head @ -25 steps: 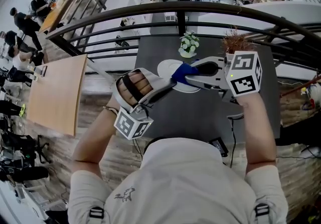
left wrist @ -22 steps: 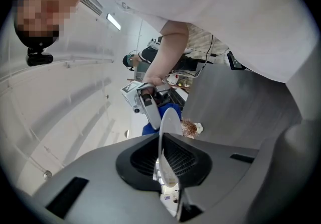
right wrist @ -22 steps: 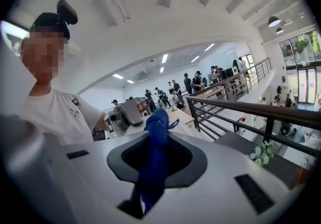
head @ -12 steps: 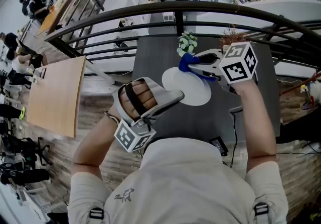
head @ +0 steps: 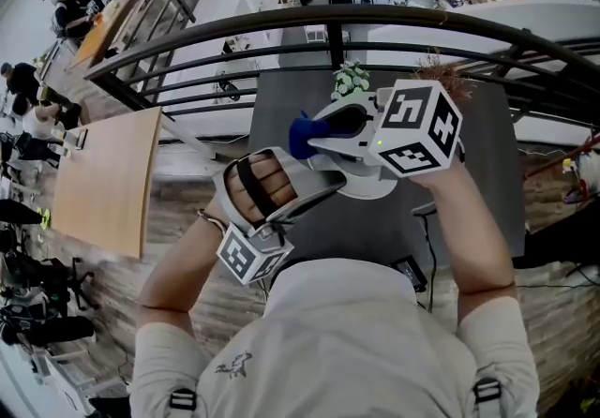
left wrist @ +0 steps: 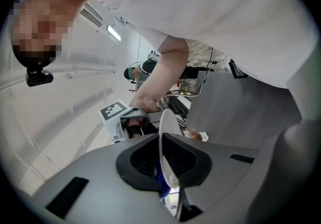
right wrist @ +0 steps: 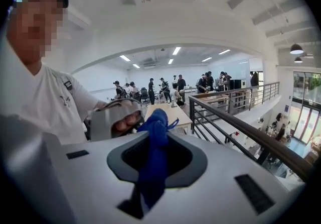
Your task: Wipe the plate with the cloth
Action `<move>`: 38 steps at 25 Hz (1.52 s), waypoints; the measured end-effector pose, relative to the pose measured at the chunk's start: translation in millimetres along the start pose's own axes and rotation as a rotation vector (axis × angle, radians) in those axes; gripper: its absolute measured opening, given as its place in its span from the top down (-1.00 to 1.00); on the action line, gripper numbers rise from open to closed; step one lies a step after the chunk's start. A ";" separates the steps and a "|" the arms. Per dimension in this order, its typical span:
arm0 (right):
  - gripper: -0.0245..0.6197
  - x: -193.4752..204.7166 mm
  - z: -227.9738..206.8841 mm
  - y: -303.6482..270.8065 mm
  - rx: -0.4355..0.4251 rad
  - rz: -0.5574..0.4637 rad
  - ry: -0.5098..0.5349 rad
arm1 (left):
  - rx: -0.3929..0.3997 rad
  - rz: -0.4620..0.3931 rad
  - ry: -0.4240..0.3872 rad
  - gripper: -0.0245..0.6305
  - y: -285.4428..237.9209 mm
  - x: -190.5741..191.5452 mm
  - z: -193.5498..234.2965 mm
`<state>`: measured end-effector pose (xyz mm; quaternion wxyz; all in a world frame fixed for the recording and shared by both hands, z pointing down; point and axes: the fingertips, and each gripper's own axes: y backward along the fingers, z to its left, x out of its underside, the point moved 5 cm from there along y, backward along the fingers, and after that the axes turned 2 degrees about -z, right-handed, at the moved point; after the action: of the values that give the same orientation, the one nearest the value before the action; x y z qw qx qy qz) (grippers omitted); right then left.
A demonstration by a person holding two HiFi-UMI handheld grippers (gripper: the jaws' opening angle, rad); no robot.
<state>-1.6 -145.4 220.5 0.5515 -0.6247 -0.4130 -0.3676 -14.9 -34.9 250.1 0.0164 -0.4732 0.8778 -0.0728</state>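
Currently I grip the round white plate by its near rim in my nearly closed left gripper, presenting its face to the bunched blue cloth clamped in my right gripper on the far side.

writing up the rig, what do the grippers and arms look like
The left gripper and right gripper are pale grey moulded shells with black jaw recesses, each bearing a white cube of black square markers. The person wears a light short-sleeved shirt.

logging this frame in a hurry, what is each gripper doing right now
Left gripper: closed on the rim of the white plate, held edge-on.
Right gripper: closed on the blue cloth.
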 end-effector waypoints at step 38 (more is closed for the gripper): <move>0.72 -37.5 23.0 25.3 -0.023 -0.031 0.109 | -0.038 0.002 -0.074 0.84 12.5 3.5 31.1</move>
<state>7.2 -128.0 173.6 0.5603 -0.6037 -0.3876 -0.4140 -24.1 -34.5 217.7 0.0399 -0.4748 0.8784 -0.0384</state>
